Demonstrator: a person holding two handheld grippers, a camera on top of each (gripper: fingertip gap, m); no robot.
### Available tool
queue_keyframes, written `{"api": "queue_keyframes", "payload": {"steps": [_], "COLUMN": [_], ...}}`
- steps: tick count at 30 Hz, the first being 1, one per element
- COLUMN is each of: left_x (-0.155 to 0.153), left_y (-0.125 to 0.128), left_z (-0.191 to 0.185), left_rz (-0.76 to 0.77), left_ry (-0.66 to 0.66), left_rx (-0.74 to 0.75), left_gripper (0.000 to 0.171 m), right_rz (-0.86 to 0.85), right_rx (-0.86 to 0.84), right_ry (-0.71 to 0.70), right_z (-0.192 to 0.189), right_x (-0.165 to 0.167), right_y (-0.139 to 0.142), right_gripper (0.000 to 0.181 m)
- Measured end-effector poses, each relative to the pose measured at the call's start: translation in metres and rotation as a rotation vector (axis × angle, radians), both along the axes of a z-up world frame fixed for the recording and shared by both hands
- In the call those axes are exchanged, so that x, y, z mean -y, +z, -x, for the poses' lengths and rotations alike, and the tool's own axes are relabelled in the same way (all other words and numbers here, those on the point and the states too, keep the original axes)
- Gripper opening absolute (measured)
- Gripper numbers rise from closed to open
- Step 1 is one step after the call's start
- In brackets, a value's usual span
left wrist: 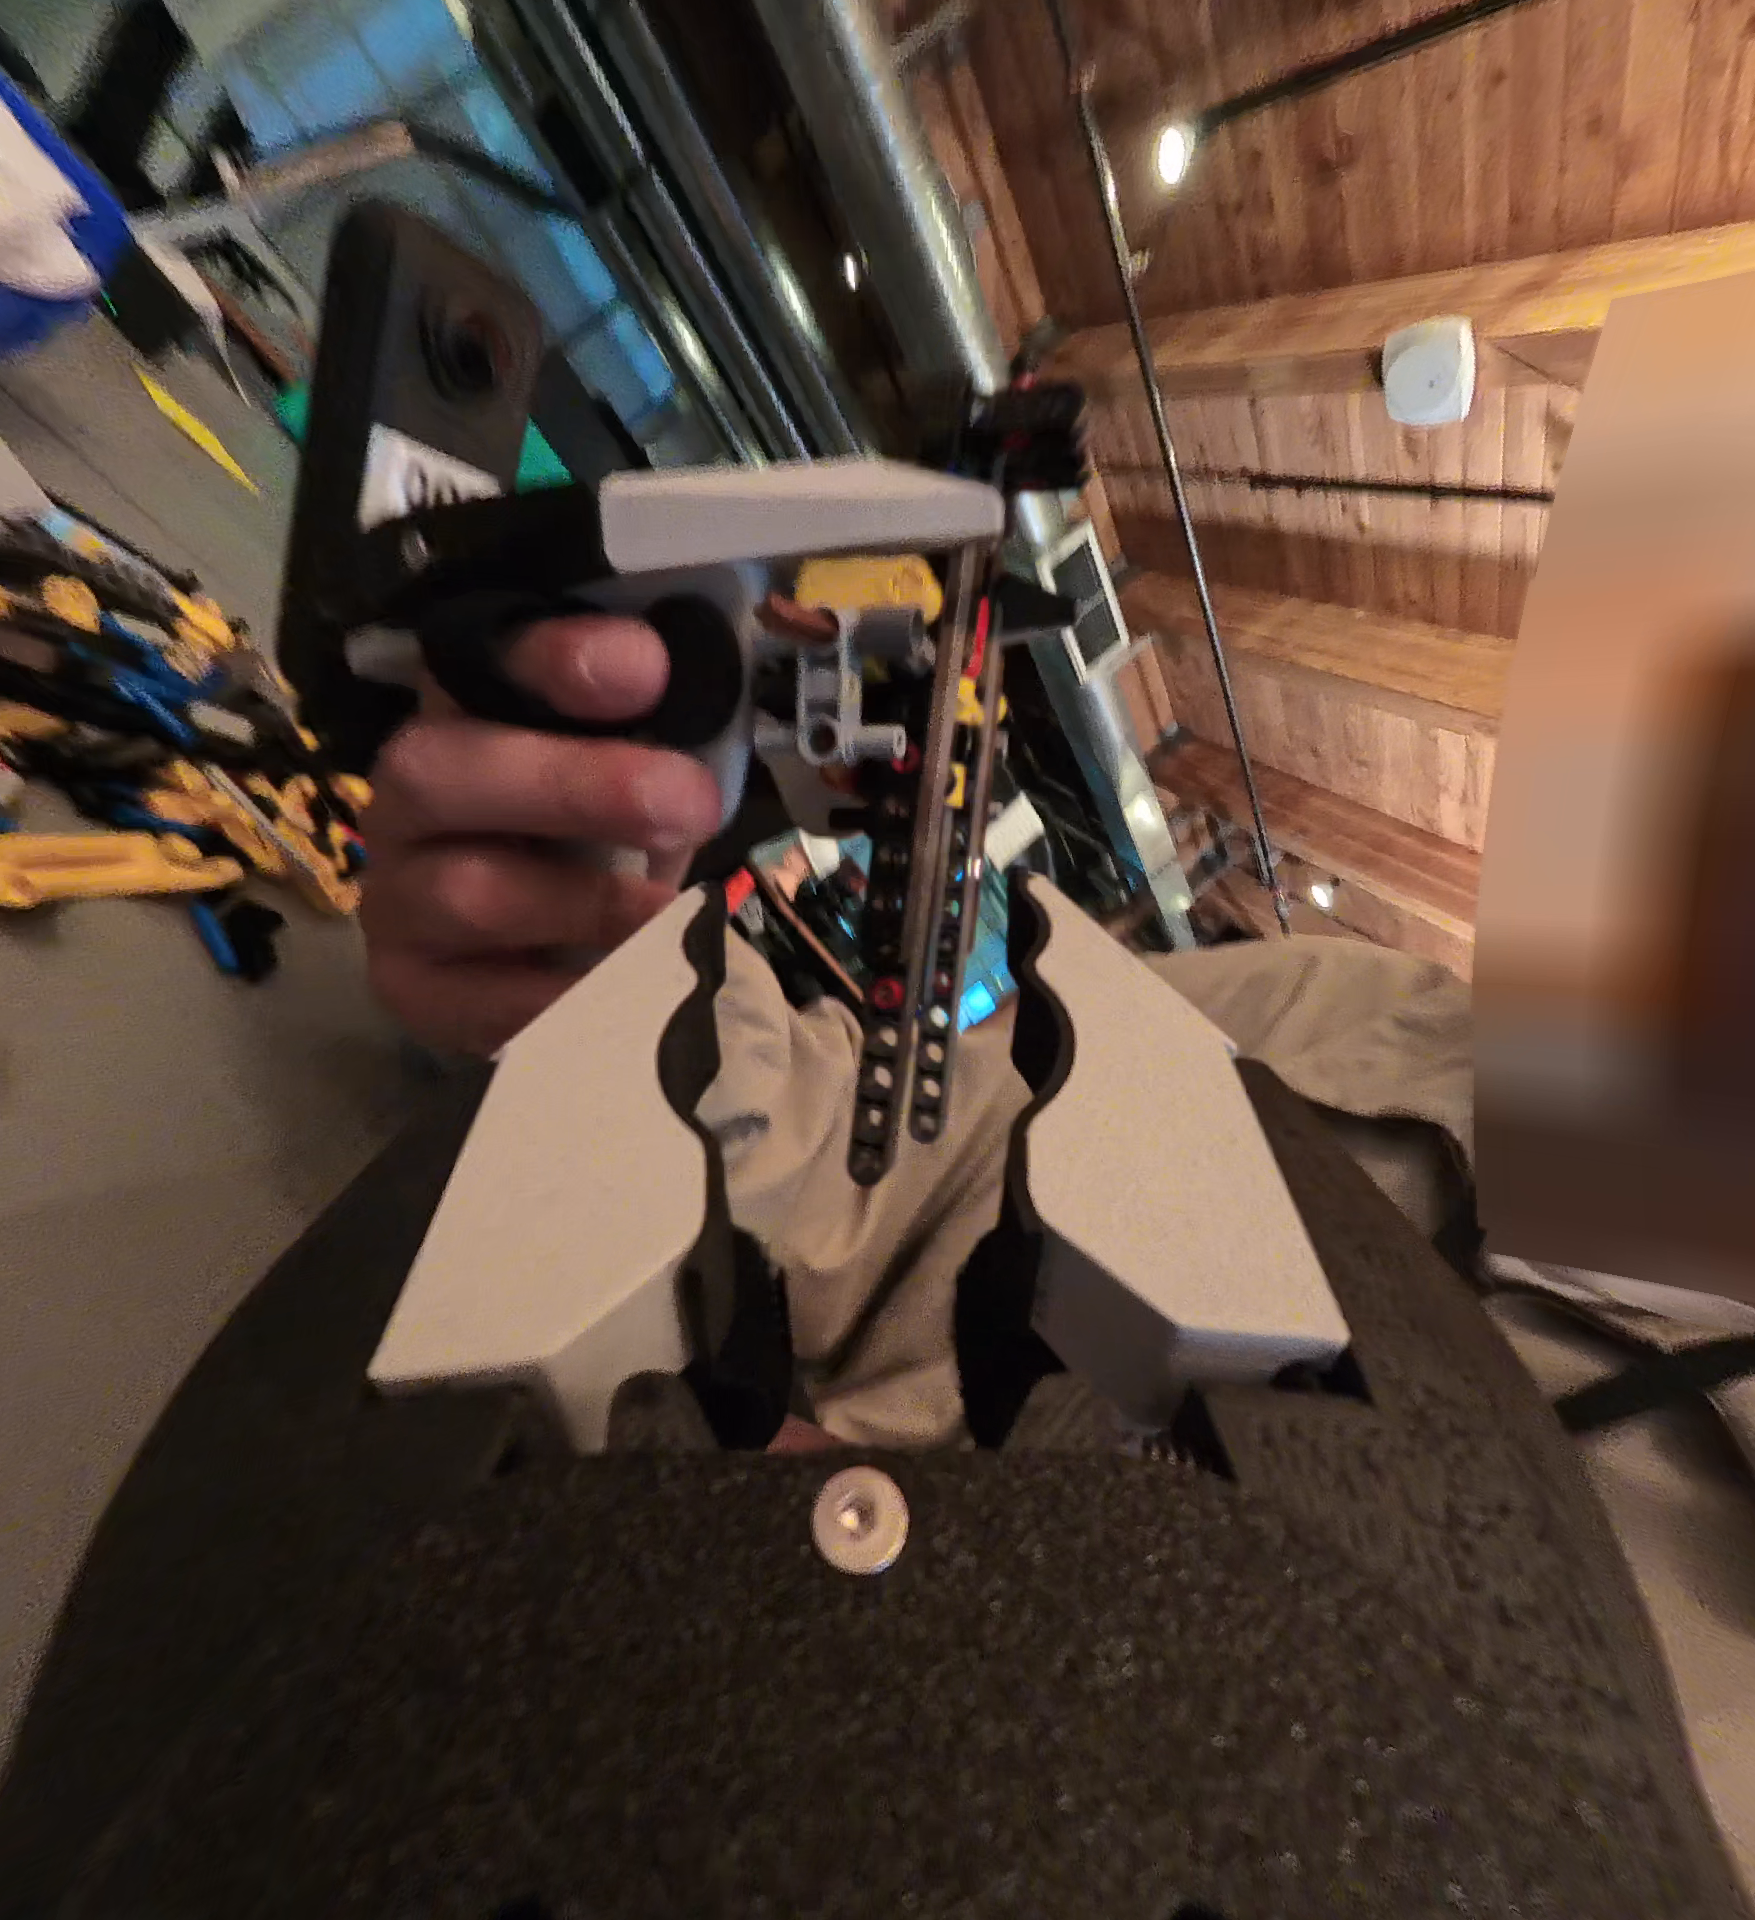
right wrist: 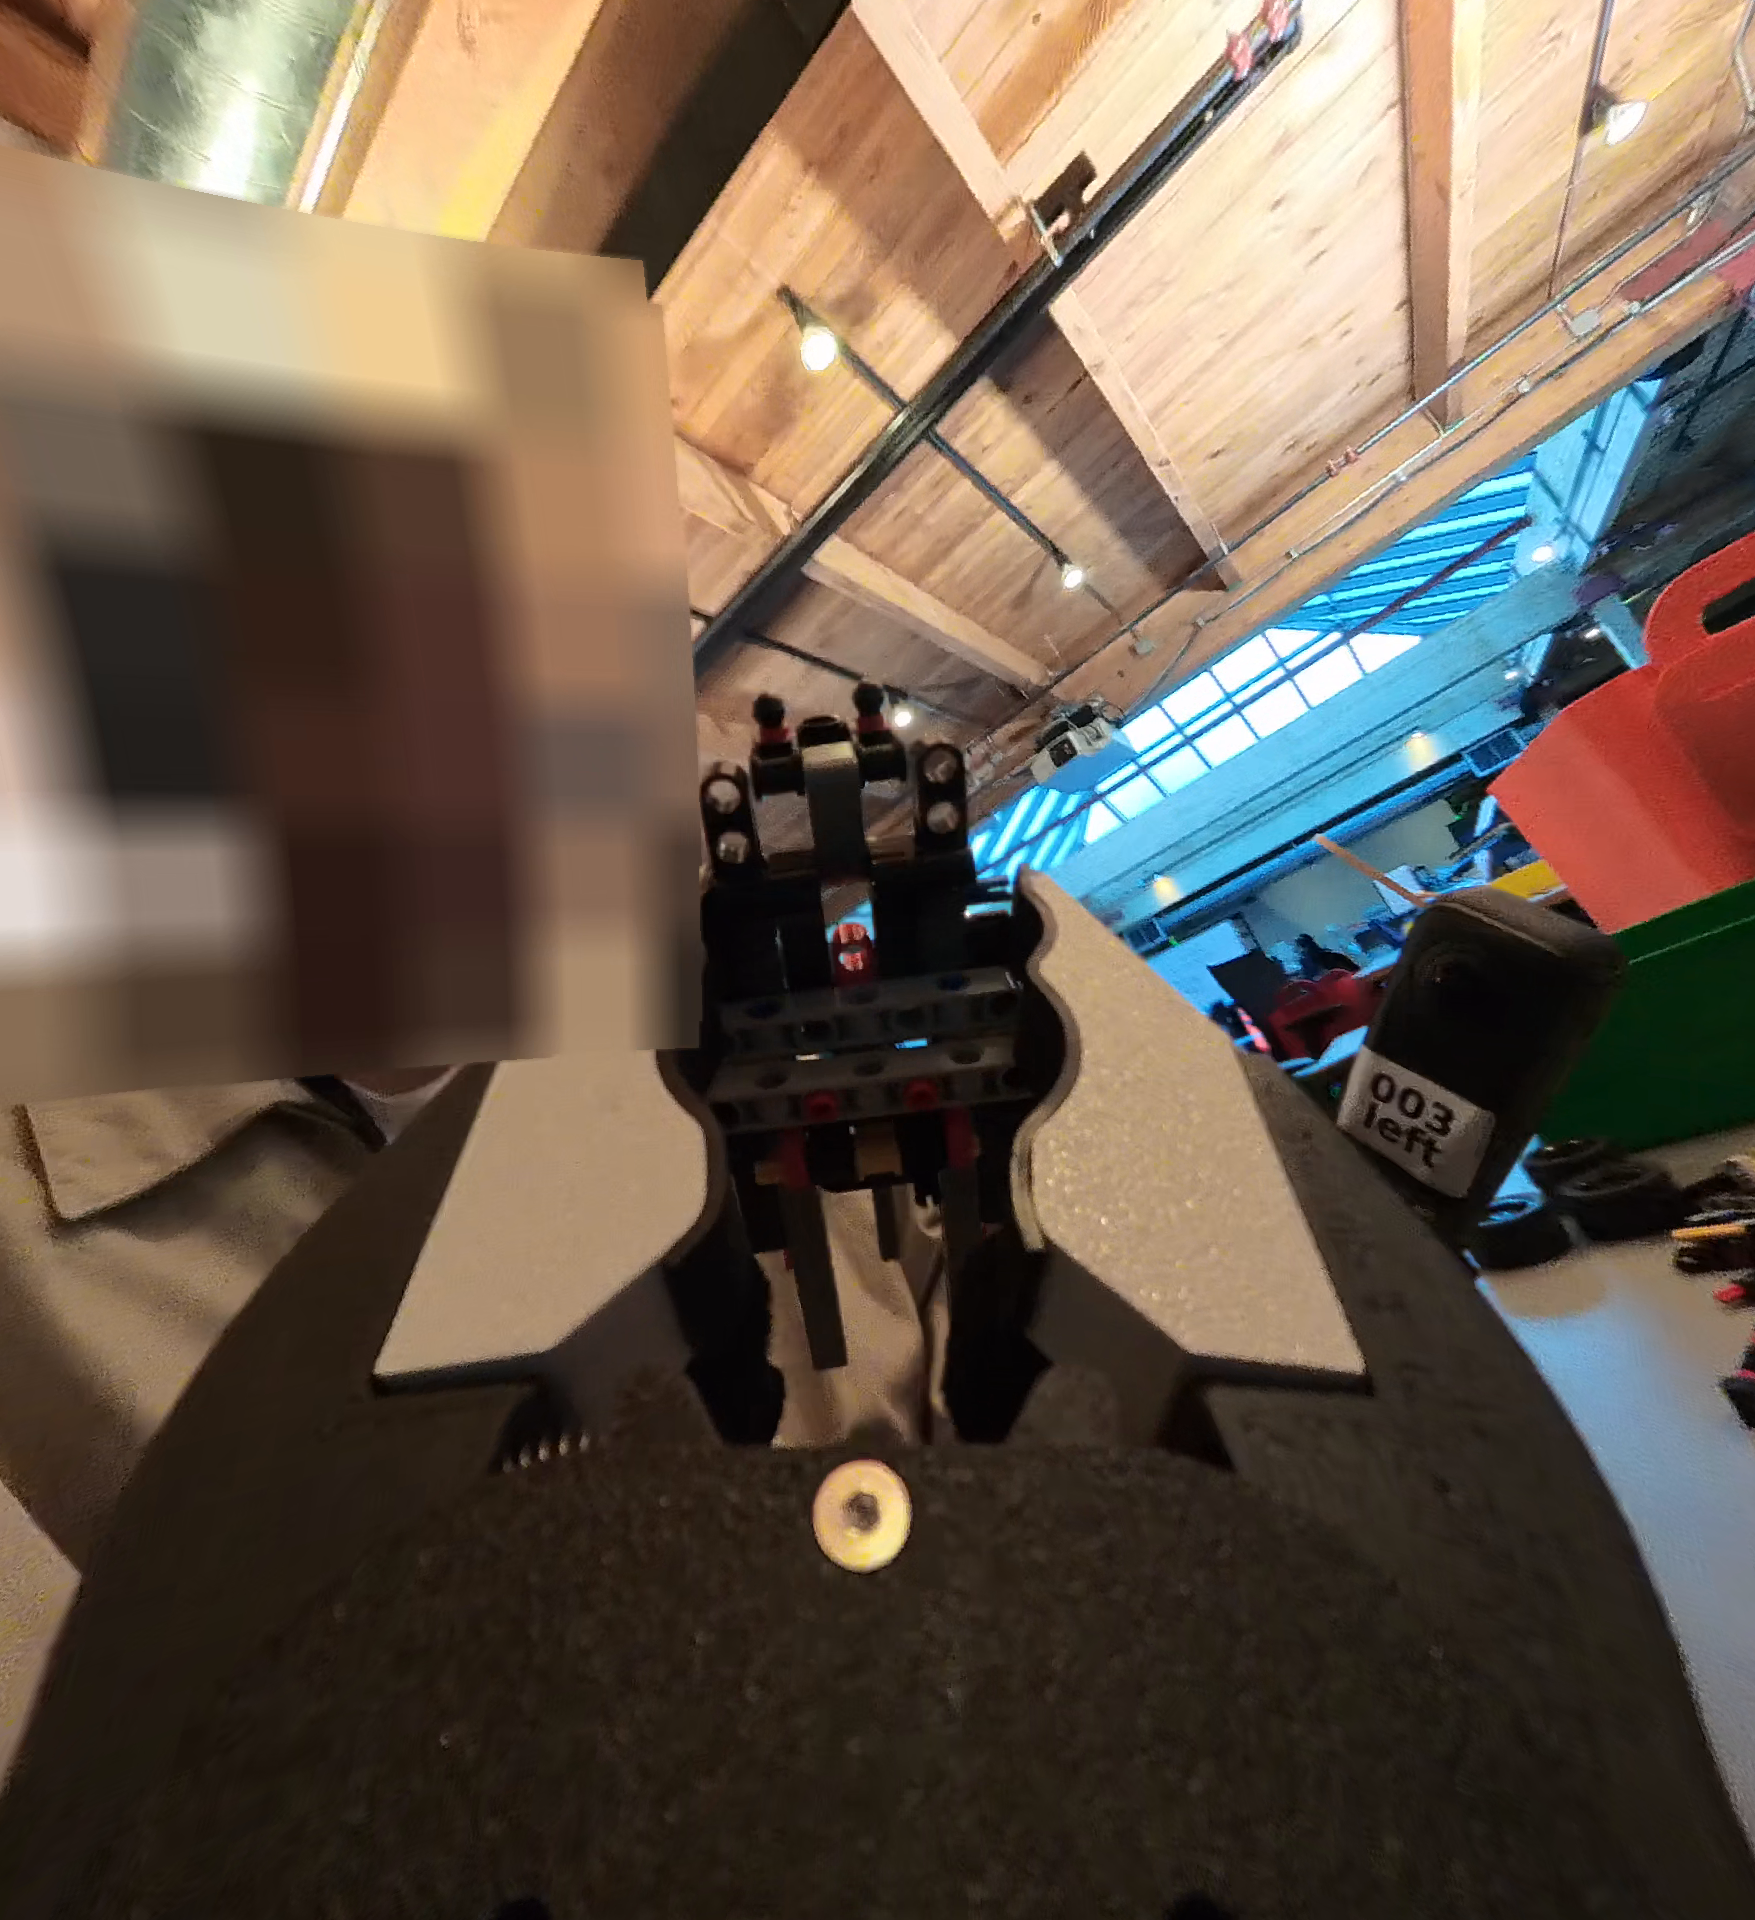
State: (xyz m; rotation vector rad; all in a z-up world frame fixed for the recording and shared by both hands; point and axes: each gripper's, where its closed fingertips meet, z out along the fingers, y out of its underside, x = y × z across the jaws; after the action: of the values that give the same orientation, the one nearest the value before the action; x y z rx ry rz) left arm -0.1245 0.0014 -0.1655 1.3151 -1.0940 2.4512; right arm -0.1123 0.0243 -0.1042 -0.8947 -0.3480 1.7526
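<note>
Black perforated-beam toy-brick assembly held aloft between two grippers, build only partly along

The black, grey and red toy-brick assembly [right wrist: 857, 997] sits clamped between the right gripper [right wrist: 862, 1049] fingers, lifted in front of the person's beige shirt [left wrist: 852, 1226], well off the grey worktop [left wrist: 125, 1143]. Its two long black perforated beams [left wrist: 899, 1060] hang between the left gripper [left wrist: 868, 1049] fingers, which stand apart and touch neither (as far as blur allows). Many loose yellow, blue and black pieces [left wrist: 125, 748] lie heaped toward the worktop's left edge, so much seems unassembled. A green bin [right wrist: 1725, 997] stands beyond.
</note>
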Motion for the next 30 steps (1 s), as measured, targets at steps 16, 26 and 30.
{"api": "queue_keyframes", "payload": {"steps": [16, 26, 30], "left_x": [-0.042, -0.085, -0.082], "left_y": [-0.003, -0.021, -0.023], "left_z": [-0.004, -0.011, -0.012], "left_rz": [-0.403, -0.684, -0.700], "left_ry": [0.437, 0.745, 0.739], "left_rx": [0.093, -0.022, -0.017], "left_gripper": [0.014, 0.014, 0.014], "right_rz": [0.074, -0.107, -0.034], "right_rx": [0.338, 1.219, 1.271], "right_ry": [-0.463, -1.334, -1.297], "right_z": [-0.030, -0.028, -0.023], "right_x": [-0.034, -0.053, -0.062], "right_y": [-0.024, -0.058, -0.072], "right_gripper": [0.050, 0.027, 0.023]}}
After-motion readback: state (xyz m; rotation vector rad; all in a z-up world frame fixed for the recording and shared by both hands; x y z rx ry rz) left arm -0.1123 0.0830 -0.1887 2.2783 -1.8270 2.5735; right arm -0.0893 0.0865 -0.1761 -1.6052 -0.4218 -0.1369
